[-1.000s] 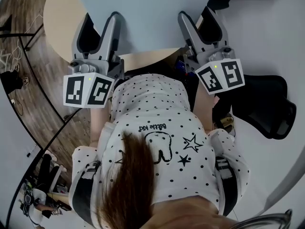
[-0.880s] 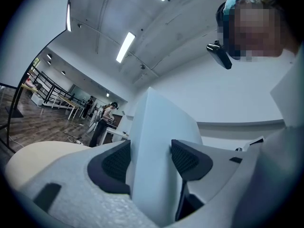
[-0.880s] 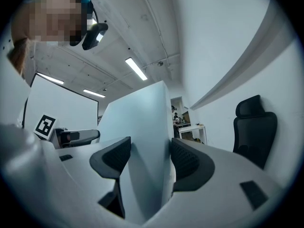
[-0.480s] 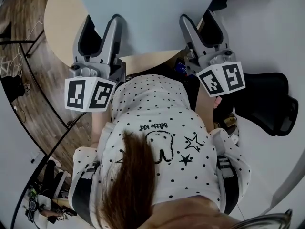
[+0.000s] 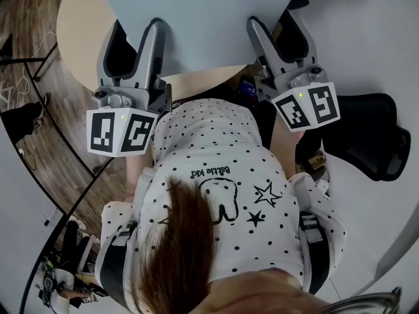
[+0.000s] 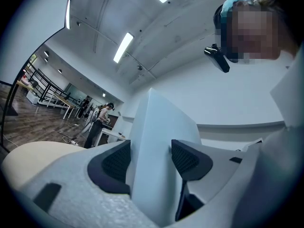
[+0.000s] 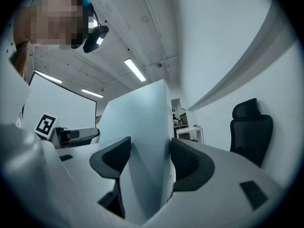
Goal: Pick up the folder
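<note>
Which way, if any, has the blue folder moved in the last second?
No, not noticeably. The folder still leaves the same narrow strip of the tan table showing below its near edge.

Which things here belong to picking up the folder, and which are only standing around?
For the job: folder; left gripper and right gripper, both clamped on it.
Standing around: beige table; black chair.

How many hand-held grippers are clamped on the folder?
2. The left hand-held gripper grips the folder toward its left side, the right hand-held gripper toward its right. None hidden.
</note>
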Action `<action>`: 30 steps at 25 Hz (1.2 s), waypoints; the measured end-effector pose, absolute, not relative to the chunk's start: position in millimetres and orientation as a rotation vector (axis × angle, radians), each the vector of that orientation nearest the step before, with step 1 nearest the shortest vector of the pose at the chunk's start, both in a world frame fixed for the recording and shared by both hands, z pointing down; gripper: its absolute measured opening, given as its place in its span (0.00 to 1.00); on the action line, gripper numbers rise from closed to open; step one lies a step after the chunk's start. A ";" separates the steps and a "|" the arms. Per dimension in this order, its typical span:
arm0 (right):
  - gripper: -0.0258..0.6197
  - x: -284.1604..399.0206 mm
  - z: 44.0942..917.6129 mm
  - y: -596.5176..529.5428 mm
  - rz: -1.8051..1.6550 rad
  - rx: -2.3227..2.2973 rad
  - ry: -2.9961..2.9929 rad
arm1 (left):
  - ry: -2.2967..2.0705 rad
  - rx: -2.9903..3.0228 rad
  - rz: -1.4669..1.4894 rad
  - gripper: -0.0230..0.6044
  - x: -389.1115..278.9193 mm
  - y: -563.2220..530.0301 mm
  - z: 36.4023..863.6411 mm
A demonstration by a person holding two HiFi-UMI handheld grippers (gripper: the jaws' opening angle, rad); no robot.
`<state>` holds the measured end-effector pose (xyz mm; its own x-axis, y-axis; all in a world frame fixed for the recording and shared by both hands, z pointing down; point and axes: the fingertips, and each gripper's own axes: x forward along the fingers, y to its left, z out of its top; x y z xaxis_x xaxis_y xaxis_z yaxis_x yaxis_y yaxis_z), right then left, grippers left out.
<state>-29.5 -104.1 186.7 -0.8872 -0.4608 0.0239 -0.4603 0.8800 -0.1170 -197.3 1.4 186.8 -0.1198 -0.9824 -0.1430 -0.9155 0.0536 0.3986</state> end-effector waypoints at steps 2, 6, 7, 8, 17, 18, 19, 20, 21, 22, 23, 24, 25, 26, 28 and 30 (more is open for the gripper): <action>0.44 -29.8 184.9 -103.7 -0.186 -0.746 3.040 | -2.154 1.965 -0.598 0.46 -197.4 2.0 185.0; 0.44 -32.2 185.5 -101.9 -0.180 -0.748 3.037 | -2.152 1.967 -0.601 0.46 -200.0 3.6 186.8; 0.44 -32.9 186.6 -101.3 -0.180 -0.749 3.037 | -2.149 1.967 -0.602 0.46 -200.8 4.0 188.3; 0.44 -33.1 187.7 -100.7 -0.181 -0.750 3.038 | -2.145 1.967 -0.603 0.46 -201.2 4.4 189.5; 0.44 -31.4 189.0 -98.9 -0.183 -0.756 3.030 | -2.146 1.967 -0.591 0.46 -200.2 5.0 190.7; 0.44 -31.4 189.0 -99.0 -0.184 -0.757 3.030 | -2.145 1.967 -0.591 0.46 -200.1 4.9 190.8; 0.44 -31.3 188.8 -99.1 -0.186 -0.757 3.030 | -2.144 1.967 -0.591 0.46 -200.1 4.8 190.7; 0.44 -31.1 188.7 -99.2 -0.188 -0.758 3.030 | -2.142 1.967 -0.591 0.46 -200.1 4.6 190.6; 0.44 -31.0 188.7 -99.3 -0.190 -0.760 3.029 | -2.141 1.967 -0.591 0.46 -200.1 4.4 190.6; 0.44 -30.8 188.9 -99.3 -0.193 -0.762 3.028 | -2.139 1.967 -0.590 0.46 -200.0 4.2 190.9; 0.44 -30.7 189.2 -99.4 -0.195 -0.764 3.027 | -2.138 1.967 -0.589 0.46 -200.0 3.9 191.2; 0.44 -30.4 189.4 -99.4 -0.196 -0.766 3.026 | -2.136 1.968 -0.588 0.46 -199.9 3.6 191.4; 0.44 -30.0 189.4 -99.5 -0.197 -0.768 3.024 | -2.134 1.970 -0.588 0.46 -199.6 3.4 191.4; 0.44 -29.3 189.3 -99.3 -0.197 -0.771 3.023 | -2.132 1.972 -0.589 0.46 -199.1 3.3 191.3; 0.44 -27.9 189.7 -98.6 -0.197 -0.777 3.021 | -2.128 1.975 -0.590 0.46 -198.1 3.6 191.6; 0.44 -27.1 190.3 -97.7 -0.199 -0.781 3.022 | -2.125 1.977 -0.590 0.46 -197.6 4.2 192.2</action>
